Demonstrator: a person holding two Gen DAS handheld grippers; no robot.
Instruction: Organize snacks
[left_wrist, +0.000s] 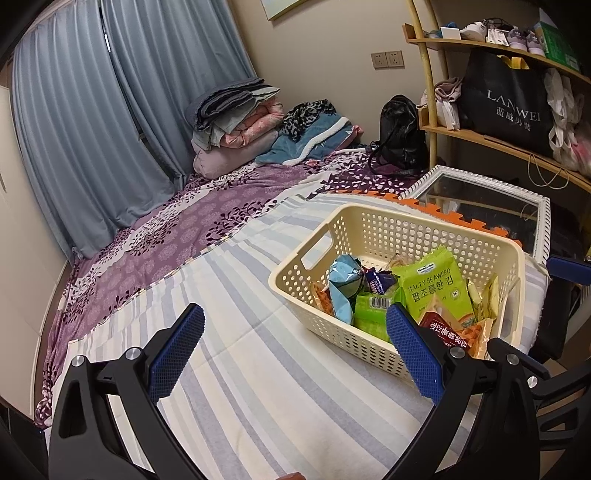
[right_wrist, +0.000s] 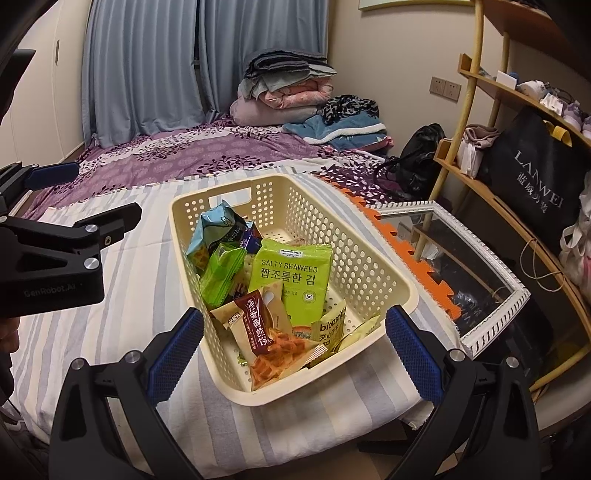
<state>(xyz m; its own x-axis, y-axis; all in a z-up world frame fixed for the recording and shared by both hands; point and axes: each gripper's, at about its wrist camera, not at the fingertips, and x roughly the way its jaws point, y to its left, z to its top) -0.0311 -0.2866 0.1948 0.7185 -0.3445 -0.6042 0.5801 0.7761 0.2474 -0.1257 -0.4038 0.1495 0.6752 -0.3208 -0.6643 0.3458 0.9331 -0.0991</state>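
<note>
A cream perforated basket (left_wrist: 373, 225) (right_wrist: 373, 273) stands on a striped cloth and holds several snack packets. Among them are a green seaweed pack (left_wrist: 434, 284) (right_wrist: 290, 275), a light blue bag (left_wrist: 341, 284) (right_wrist: 212, 229), a green packet (right_wrist: 221, 273) and a waffle snack packet (right_wrist: 269, 339). My left gripper (left_wrist: 295, 343) is open over the cloth, just left of the basket's near corner, with nothing between its fingers. My right gripper (right_wrist: 295, 343) is open too, and its blue pads straddle the basket's near end from above. The left gripper's black body (right_wrist: 55, 254) shows at the left of the right wrist view.
The striped cloth (left_wrist: 240, 332) covers a bed with a purple floral sheet (left_wrist: 177, 229). Folded blankets (left_wrist: 236, 122) lie by the curtain. A white-framed mirror (right_wrist: 476, 273) and orange foam mat edge sit right of the basket. A bamboo shelf with a black bag (right_wrist: 535, 177) stands beyond.
</note>
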